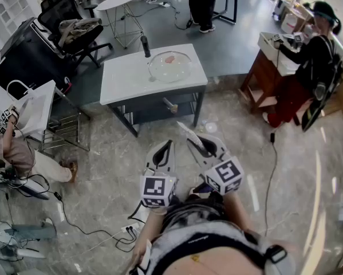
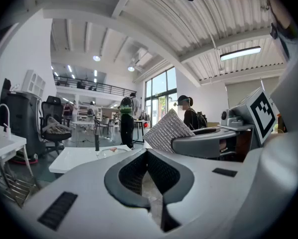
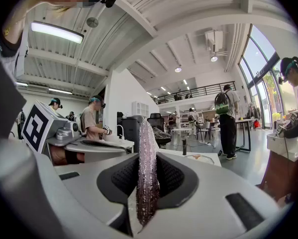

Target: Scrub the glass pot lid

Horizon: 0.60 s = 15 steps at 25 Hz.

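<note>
Approach step. Right tool (image 1: 197,145) is gripping a scouring cloth (image 1: 183,131), apparently mesh; left tool (image 1: 164,150) is sitting closed, empty. Glass pot lid (image 1: 170,66) is lying on the bench (image 1: 125,79), well ahead. Next: closing in.

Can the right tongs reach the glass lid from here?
Probably not yet: the right tongs, shut on a scrub pad, sit well short of the glass lid on the table; only floor lies between.
</note>
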Motion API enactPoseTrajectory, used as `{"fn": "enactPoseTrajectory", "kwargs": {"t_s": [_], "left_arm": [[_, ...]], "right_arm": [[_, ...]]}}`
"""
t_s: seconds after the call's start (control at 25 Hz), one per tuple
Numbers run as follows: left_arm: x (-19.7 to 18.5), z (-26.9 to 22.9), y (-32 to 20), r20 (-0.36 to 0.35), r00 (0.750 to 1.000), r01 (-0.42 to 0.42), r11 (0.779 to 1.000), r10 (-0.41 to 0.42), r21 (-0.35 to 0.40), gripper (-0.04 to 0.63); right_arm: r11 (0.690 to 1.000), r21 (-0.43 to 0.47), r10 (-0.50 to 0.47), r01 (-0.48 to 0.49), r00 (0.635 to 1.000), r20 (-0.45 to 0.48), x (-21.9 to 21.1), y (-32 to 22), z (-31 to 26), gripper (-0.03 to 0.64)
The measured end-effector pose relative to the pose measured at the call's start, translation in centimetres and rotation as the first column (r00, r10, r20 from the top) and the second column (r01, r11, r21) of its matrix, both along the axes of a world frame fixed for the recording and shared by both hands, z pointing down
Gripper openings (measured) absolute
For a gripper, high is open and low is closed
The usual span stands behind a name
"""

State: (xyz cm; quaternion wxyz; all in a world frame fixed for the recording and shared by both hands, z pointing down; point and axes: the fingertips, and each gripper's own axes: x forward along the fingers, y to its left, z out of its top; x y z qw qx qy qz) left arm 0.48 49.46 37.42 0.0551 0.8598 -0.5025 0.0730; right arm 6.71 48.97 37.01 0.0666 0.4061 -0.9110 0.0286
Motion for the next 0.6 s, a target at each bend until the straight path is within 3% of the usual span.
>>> {"fn": "enactPoseTrajectory", "kwargs": {"t_s": [0.4,0.6], "left_arm": [[2.0,0.0,0.7,-0.026,0.999,0.031,1.0,-0.031,0.003,0.0],[2.9,1.2,1.7,-0.005,0.999,0.054,0.998,-0.054,-0.023,0.0]], "right_arm": [[0.997,-0.037,-0.064,0.064,0.998,0.003,1.2,1.4,-0.3,0.081],[0.996,-0.038,-0.074,0.074,0.997,0.026,2.9,1.7,0.4,0.083]]}}
